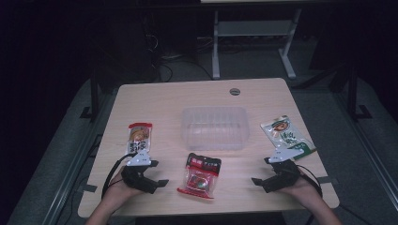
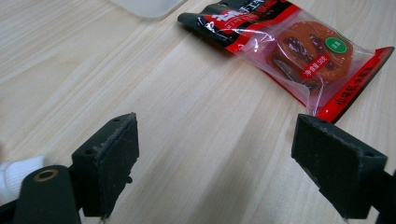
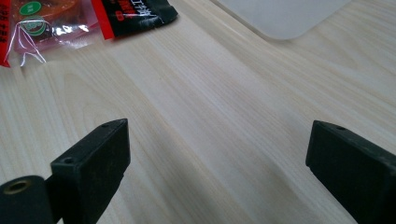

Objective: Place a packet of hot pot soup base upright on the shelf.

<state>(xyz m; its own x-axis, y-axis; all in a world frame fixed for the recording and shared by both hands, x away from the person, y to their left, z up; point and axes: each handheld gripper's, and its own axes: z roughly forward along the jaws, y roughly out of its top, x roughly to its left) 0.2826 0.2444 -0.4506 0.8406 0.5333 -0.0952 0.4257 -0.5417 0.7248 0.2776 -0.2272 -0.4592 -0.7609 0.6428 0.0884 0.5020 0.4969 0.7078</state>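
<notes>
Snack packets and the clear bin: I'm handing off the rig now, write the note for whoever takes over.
Left gripper: open, empty, at the near edge.
Right gripper: open, empty, at the near edge.
Red packet lies between them. Orange packet beyond the left gripper, green packet beyond the right.
Clear bin mid-table, nothing in it.
Done: nothing binned.
Left: probably all three packets go into the bin.

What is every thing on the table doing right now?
Left gripper: open, holding nothing.
Right gripper: open, holding nothing.
Red snack packet: sealed, lying flat between the grippers.
Orange snack packet: sealed, lying flat.
Green snack packet: sealed, lying flat.
Clear plastic tub: upright, empty.
</notes>
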